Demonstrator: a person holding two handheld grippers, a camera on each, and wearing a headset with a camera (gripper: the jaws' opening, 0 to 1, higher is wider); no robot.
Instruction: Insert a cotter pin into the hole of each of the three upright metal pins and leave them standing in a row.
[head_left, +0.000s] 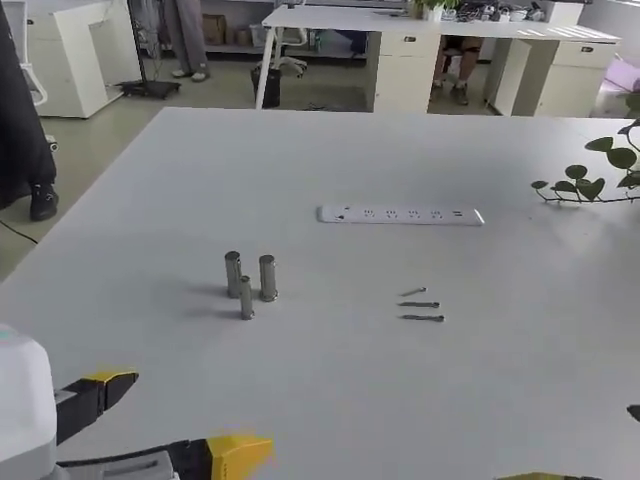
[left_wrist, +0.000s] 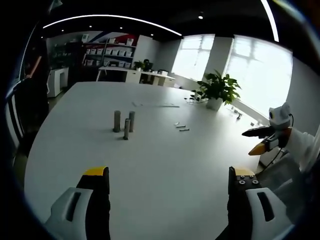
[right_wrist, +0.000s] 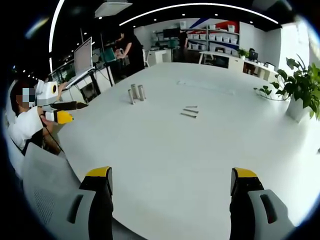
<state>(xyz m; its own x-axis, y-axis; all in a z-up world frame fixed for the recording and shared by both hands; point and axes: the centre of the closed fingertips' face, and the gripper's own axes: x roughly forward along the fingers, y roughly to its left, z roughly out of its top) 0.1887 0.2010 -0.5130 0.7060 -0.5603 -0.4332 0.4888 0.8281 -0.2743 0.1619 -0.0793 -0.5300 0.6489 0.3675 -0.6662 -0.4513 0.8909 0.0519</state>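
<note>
Three upright metal pins (head_left: 248, 281) stand close together on the white table (head_left: 330, 170), left of centre; they also appear as the metal pins (left_wrist: 123, 123) and the metal pins (right_wrist: 136, 93). Three cotter pins (head_left: 420, 305) lie flat to their right, also seen as cotter pins (left_wrist: 181, 126) and cotter pins (right_wrist: 189, 111). My left gripper (head_left: 170, 420) hovers at the near left edge, open, its yellow-tipped jaws wide apart and empty (left_wrist: 167, 182). My right gripper (right_wrist: 170, 182) is open and empty too, well short of the cotter pins.
A white power strip (head_left: 400, 215) lies behind the cotter pins. Plant leaves (head_left: 600, 170) reach over the right edge; a potted plant (left_wrist: 217, 90) stands there. Desks and a person sit beyond the far edge.
</note>
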